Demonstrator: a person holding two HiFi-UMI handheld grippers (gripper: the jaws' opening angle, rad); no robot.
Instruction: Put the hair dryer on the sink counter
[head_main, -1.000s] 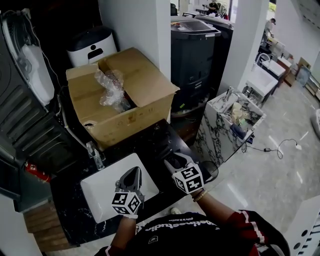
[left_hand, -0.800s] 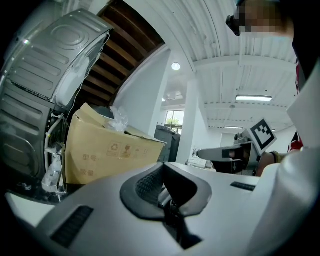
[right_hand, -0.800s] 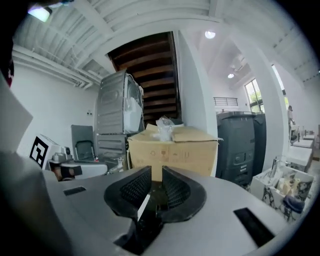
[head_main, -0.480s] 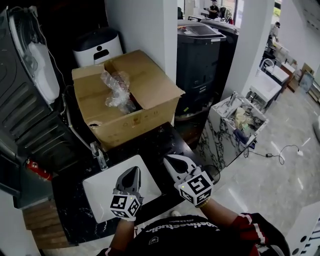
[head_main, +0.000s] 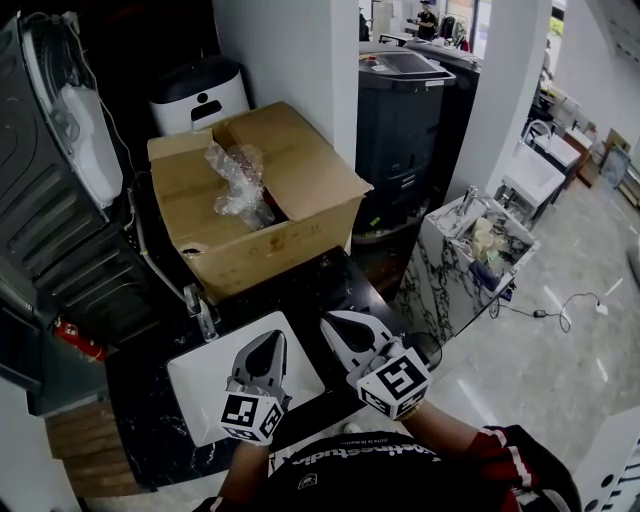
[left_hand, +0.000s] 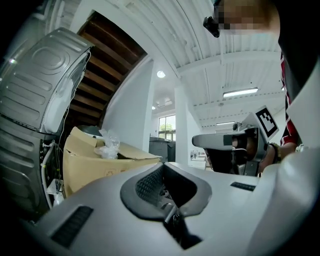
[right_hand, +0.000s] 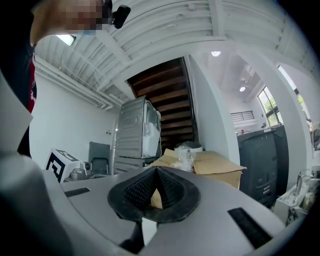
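Note:
Both grippers hover low over the black marble sink counter (head_main: 310, 280) with its white basin (head_main: 195, 385). My left gripper (head_main: 270, 338) points away over the basin, shut and empty; in its own view the jaws (left_hand: 165, 170) meet with nothing between them. My right gripper (head_main: 328, 320) is over the counter's right part, its jaws (right_hand: 156, 172) shut on nothing. No hair dryer shows plainly. An open cardboard box (head_main: 300, 170) stands on the far side of the counter, with crumpled clear plastic wrap (head_main: 235, 170) and a dark item half hidden under it.
A chrome faucet (head_main: 200, 312) stands at the basin's far left edge. A dark grey machine (head_main: 50, 230) rises at left, and a white appliance (head_main: 200, 95) sits behind the box. A black machine (head_main: 405, 100) and a marble-patterned cabinet (head_main: 440, 280) full of odds and ends stand at right.
The right gripper's jaws have closed and it has drifted a little toward the left gripper. The left gripper has barely moved.

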